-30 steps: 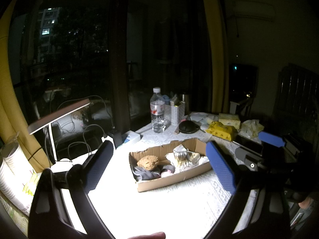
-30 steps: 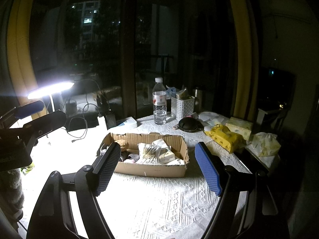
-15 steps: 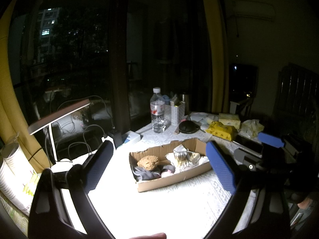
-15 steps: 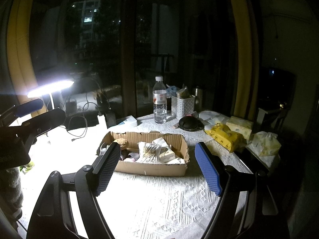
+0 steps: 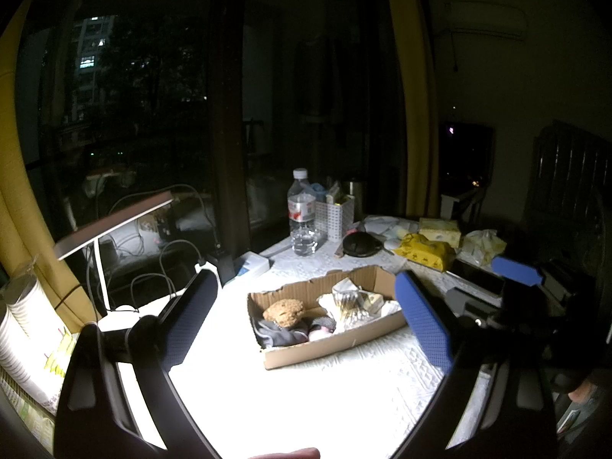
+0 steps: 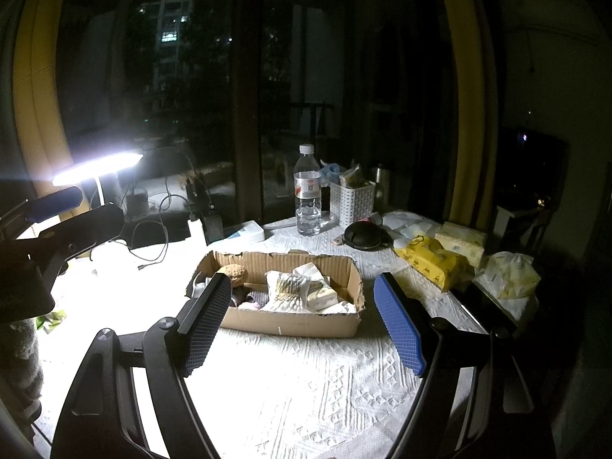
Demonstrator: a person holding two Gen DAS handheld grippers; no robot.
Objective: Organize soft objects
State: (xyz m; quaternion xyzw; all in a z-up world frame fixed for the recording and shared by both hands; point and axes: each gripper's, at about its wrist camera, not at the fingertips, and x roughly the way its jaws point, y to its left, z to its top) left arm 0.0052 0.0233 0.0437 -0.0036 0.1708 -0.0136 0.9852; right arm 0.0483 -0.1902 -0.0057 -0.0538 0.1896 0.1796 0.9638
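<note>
Cardboard box (image 6: 290,317) of soft, dimly lit items lies just beyond both spread, empty tongs (image 6: 302,321) (image 5: 306,321).

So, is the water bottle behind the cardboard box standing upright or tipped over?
Upright. The water bottle stands on its base on the table with its white cap at the top, behind the cardboard box.

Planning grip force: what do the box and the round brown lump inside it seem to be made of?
Box: brown corrugated cardboard, matte; torn, ragged rim shows fluting. Brown lump: looks like fuzzy plush or knit, judging by its nubby surface, though dim light leaves that uncertain.
</note>
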